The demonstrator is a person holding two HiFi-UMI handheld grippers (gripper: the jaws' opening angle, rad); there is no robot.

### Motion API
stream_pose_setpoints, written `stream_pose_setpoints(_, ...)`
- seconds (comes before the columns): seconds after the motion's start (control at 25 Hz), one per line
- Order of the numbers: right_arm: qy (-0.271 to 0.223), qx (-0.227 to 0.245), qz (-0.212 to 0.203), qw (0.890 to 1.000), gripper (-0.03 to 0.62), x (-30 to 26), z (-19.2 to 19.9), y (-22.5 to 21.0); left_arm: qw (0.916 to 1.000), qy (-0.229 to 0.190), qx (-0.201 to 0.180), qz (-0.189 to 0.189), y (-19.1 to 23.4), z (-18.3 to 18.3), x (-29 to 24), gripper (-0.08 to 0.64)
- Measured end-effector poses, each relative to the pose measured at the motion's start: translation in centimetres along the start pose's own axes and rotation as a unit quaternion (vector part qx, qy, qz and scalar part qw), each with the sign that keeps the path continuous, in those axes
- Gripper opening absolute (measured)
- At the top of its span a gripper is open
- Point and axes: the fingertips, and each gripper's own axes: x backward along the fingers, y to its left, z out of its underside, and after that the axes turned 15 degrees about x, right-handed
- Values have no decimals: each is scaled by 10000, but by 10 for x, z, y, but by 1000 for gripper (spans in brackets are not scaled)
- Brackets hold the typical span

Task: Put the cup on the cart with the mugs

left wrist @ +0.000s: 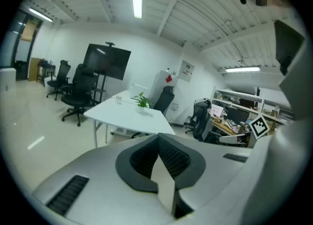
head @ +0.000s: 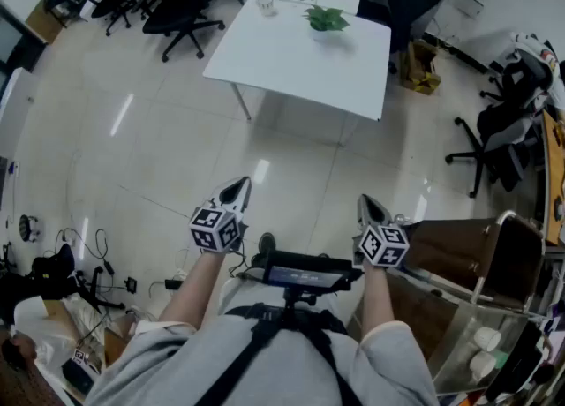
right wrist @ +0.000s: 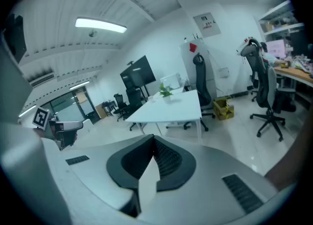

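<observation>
On the far white table stands a small pale cup.

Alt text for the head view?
A person holds the left gripper and right gripper, both shut and empty, over a pale tiled floor. Ahead stands a white rectangular table bearing a small cup and green potted plant; white mugs sit in a cart lower right.

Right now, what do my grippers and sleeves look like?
Both the left gripper and the right gripper are pale grey and pointed, with dark ribbed pads lining the jaws. Each carries a white cube printed with black square markers. You wear short grey sleeves and black chest straps.
</observation>
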Motion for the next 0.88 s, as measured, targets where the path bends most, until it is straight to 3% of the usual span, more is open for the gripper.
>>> stream_pose_setpoints(0.12,-437,275,-228,9984,6,-14,-47,36,9990,-343,-303,13,8,-38,11,3)
stream_pose_setpoints(0.28,-602,758,-422,9944,6,-44,-89,78,9964,-599,-605,-8,29,-77,21,3)
stream_pose_setpoints(0.88,-756,1173,-943,9857,6,-153,-160,175,9929,-1025,-536,-286,130,-172,32,3)
